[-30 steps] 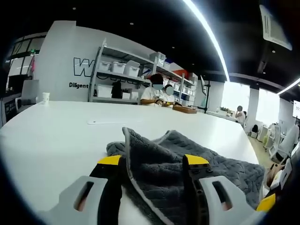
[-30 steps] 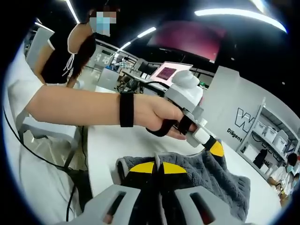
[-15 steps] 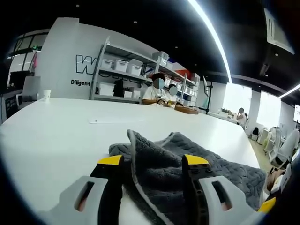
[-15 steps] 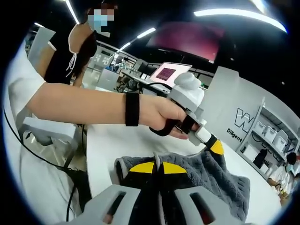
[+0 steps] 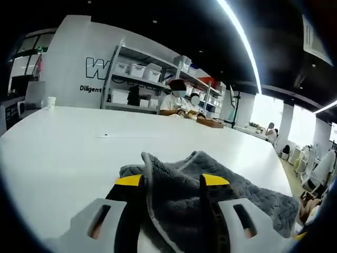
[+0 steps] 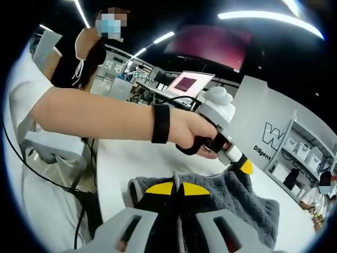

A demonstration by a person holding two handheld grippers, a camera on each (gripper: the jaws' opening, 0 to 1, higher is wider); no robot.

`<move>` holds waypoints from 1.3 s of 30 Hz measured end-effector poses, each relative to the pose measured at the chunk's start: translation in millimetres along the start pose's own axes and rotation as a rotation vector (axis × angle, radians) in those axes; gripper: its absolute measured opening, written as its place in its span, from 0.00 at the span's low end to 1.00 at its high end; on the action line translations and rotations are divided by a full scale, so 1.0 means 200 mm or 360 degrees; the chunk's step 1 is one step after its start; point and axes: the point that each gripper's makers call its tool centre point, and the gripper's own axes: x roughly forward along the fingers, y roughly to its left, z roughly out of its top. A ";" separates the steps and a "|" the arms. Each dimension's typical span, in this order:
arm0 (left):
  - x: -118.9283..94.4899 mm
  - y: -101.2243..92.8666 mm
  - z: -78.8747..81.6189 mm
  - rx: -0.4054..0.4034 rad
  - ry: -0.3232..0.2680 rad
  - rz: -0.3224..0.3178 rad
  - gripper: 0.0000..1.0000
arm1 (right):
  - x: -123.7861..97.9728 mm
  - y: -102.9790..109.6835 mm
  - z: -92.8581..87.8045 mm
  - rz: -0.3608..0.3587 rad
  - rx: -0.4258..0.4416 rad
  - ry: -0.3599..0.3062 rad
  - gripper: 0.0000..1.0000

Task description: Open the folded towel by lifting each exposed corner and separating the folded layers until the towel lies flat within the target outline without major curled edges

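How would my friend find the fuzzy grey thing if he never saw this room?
Look at the big white table. Near its front edge lies a rumpled dark grey towel, bunched up between the yellow-tipped jaws of the left hand-held gripper. It is the one soft, quilted thing on that smooth top.

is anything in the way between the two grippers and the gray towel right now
Nothing visible is. The right gripper is already shut on an edge of the gray towel. In the left gripper view, the left gripper has a raised fold of the towel between its open jaws. The white table around it looks bare.
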 end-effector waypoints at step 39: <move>0.05 0.13 0.05 -0.0094 0.0013 0.0127 0.09 | -0.02 0.03 0.00 0.0007 0.0008 -0.0009 0.00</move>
